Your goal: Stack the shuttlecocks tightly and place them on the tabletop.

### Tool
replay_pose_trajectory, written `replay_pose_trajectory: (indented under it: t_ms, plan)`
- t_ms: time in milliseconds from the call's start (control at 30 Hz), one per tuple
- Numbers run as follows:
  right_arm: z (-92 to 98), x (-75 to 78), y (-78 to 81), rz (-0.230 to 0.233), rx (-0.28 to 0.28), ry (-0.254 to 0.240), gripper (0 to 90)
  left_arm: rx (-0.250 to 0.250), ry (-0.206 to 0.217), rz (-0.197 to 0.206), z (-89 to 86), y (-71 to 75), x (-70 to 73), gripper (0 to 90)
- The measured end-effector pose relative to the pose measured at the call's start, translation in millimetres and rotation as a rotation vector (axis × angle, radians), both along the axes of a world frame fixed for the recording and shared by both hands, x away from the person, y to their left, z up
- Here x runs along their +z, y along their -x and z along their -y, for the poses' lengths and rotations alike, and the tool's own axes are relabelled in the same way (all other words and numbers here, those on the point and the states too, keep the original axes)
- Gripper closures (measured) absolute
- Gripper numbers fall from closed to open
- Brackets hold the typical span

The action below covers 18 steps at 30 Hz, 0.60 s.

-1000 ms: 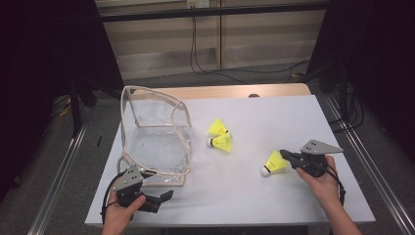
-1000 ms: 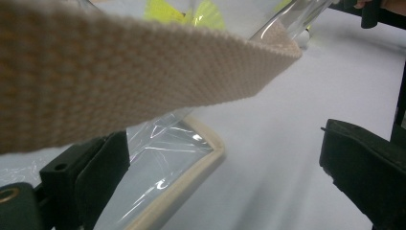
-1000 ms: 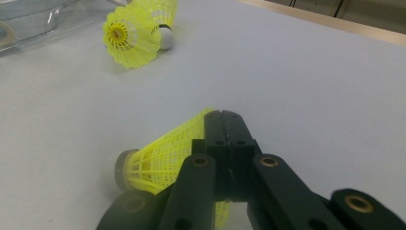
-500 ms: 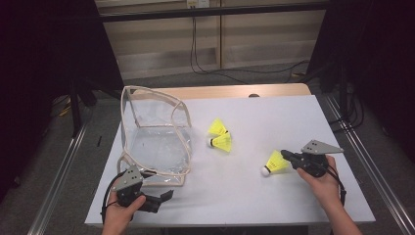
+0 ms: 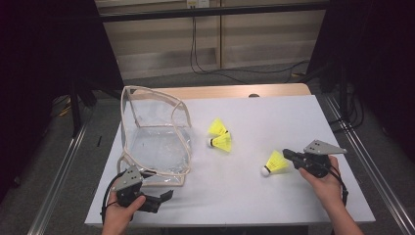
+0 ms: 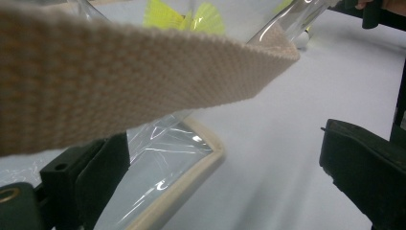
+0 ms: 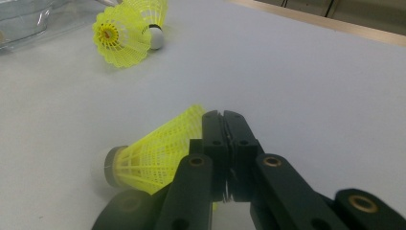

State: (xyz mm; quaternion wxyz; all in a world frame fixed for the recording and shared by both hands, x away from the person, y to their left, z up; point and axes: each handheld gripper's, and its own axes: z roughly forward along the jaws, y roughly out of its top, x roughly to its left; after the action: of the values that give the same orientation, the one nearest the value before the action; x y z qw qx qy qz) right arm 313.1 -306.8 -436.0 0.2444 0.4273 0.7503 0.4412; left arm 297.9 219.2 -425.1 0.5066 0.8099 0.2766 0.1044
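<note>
I've got the right gripper (image 5: 289, 155) low over the white table (image 5: 274, 205), on its right side, and its jaws are clamped together on the skirt rim of a yellow shuttlecock (image 5: 274, 163). In the right gripper view the two black jaws meet with no gap, pinching the mesh edge, and the shuttlecock (image 7: 153, 155) lies on its side with the white cork pointing away to the left. Whether the cork touches the tabletop or hangs just clear of it, I can't quite tell from here.

Over on the left, my left gripper (image 5: 164, 197) sits near the front edge of the table, just in front of the clear plastic bag (image 5: 154, 142) with the beige webbing trim. Its jaws stand wide apart in the left gripper view: one sits under the bag's clear wall at the corner, the other well off to the right over bare table. The beige strap (image 6: 119, 81) crosses close in front of that camera, above the jaws, gripped by neither.

Two more yellow shuttlecocks (image 5: 220, 134) lie touching each other near the middle of the table, just beside the bag and well apart from the one I'm holding.
</note>
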Motion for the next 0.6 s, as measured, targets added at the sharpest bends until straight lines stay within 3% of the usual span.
replay_pose_trajectory:
  t_ms: [600]
  plan:
    - [-2.1, 15.0, 7.5, 0.029, 0.026, -0.025, 87.5, -0.002, 0.003, 0.004, 0.3, -0.5, -0.1, 3.4]
